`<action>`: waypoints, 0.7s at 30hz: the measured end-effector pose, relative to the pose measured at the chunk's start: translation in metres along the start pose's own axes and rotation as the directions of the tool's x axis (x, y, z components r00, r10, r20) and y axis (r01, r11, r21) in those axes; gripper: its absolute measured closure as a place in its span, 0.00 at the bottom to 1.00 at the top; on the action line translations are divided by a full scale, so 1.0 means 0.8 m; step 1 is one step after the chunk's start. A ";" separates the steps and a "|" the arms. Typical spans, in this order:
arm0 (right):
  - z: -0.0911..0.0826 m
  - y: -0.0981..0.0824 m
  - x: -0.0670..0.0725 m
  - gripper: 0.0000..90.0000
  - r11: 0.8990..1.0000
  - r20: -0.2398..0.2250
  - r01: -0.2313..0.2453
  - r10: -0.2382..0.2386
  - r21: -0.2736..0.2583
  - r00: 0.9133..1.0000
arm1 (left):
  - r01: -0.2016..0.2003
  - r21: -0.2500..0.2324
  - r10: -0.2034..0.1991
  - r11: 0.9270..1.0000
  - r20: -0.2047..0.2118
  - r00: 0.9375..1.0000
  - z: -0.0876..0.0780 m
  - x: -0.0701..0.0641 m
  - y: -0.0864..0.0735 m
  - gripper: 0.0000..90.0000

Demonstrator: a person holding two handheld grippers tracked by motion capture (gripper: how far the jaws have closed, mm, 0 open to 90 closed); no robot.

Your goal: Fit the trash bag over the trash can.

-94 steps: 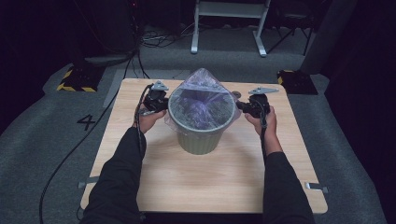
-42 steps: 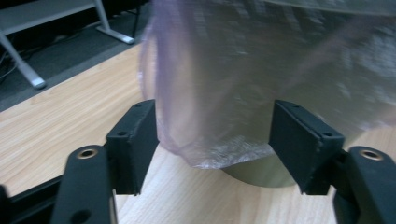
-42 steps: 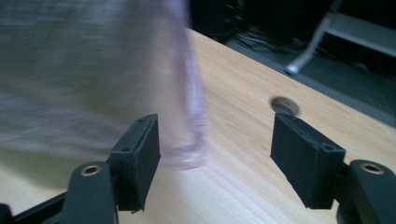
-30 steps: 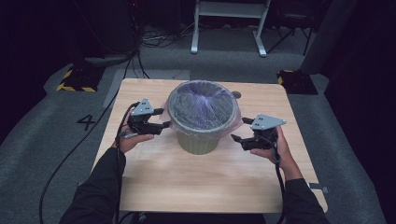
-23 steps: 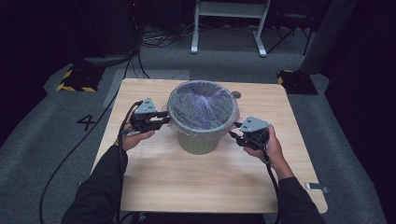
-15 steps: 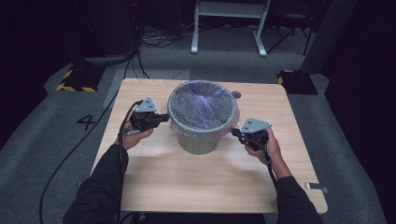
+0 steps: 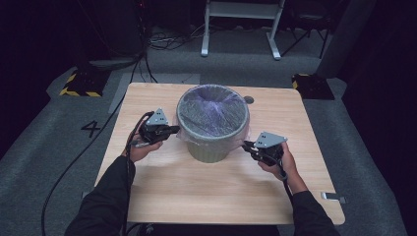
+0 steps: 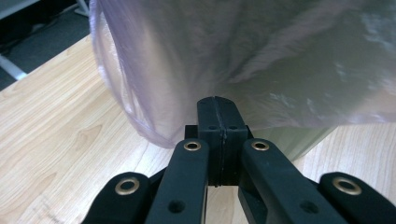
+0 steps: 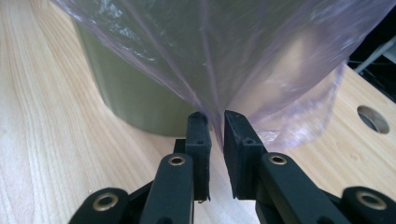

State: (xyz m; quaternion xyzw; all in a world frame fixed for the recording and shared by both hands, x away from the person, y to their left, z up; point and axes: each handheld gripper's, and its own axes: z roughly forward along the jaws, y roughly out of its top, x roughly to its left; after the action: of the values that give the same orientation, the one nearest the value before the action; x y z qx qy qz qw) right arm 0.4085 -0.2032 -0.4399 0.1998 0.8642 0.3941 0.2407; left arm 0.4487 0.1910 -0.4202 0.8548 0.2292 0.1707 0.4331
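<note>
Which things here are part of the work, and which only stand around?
In the work: bin, plastic bag, left gripper, right gripper.

Standing around: table, yellow-black block, white frame, cable.

Site: recording studio/lab | I noted dark surrounds, grey carpet (image 7: 49, 162) marked "4" (image 7: 91, 129), floor cables (image 7: 172, 42), hazard-striped block (image 7: 78, 84), lone wooden table (image 7: 216, 191).

Only readable mark: black numeral "4" (image 7: 91, 129) on grey floor carpet (image 7: 49, 147), left of worktop (image 7: 216, 191). No other txt, labels or brands legible in any view.
</note>
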 end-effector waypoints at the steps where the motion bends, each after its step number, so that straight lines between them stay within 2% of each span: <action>1: 0.000 -0.002 0.001 0.95 1.000 -0.009 -0.001 0.001 -0.001 1.000 | -0.004 -0.003 0.004 1.000 0.002 1.000 -0.001 -0.002 -0.001 1.00; 4: 0.001 -0.008 0.003 0.95 1.000 -0.015 -0.016 0.016 0.001 1.000 | -0.012 -0.022 0.011 1.000 -0.016 1.000 -0.005 -0.009 -0.003 0.97; 6: 0.002 -0.011 0.003 0.87 1.000 -0.012 -0.028 0.028 -0.001 1.000 | 0.004 -0.028 -0.006 1.000 -0.066 0.998 -0.008 -0.012 -0.002 0.72; 7: 0.002 -0.011 0.002 0.77 0.999 -0.007 -0.034 0.034 0.001 0.999 | 0.014 -0.031 -0.016 0.999 -0.066 0.998 -0.009 -0.012 -0.002 0.57; 9: 0.002 -0.010 0.001 0.61 0.999 0.006 -0.046 0.046 0.012 0.999 | 0.038 -0.042 -0.041 0.998 -0.070 0.997 -0.013 -0.014 -0.001 0.38; 11: -0.002 -0.009 0.002 0.51 0.999 0.011 -0.054 0.054 0.007 0.999 | 0.040 -0.062 -0.043 0.997 -0.046 0.998 -0.017 -0.018 -0.001 0.22; 13: -0.006 -0.007 0.005 0.43 0.999 0.011 -0.052 0.052 -0.007 0.999 | 0.024 -0.065 -0.026 0.998 -0.031 0.999 -0.018 -0.024 -0.001 0.17; 14: -0.007 -0.005 0.007 0.41 0.999 0.013 -0.045 0.045 -0.010 0.999 | 0.013 -0.065 -0.016 0.998 -0.039 0.999 -0.018 -0.028 0.000 0.17; 16: -0.008 -0.002 0.011 0.36 0.999 0.046 -0.044 0.045 -0.018 0.998 | 0.009 -0.073 -0.012 0.997 -0.035 0.999 -0.019 -0.032 0.001 0.17; 19: -0.011 0.006 0.016 0.31 0.999 0.093 -0.032 0.036 -0.042 0.995 | 0.015 -0.094 -0.022 0.995 -0.072 0.997 -0.022 -0.034 0.006 0.18; 20: -0.011 0.008 0.016 0.31 0.998 0.113 -0.031 0.036 -0.048 0.993 | 0.020 -0.102 -0.028 0.995 -0.073 0.997 -0.024 -0.032 0.008 0.21; 21: -0.012 0.011 0.016 0.30 0.998 0.131 -0.032 0.039 -0.056 0.991 | 0.023 -0.106 -0.032 0.994 -0.084 0.996 -0.025 -0.031 0.010 0.29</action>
State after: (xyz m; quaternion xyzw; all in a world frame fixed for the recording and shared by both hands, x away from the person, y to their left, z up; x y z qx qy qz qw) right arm 0.3940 -0.1968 -0.4304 0.2342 0.8318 0.4075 0.2953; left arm 0.4199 0.1866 -0.4050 0.8195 0.2499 0.2131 0.4696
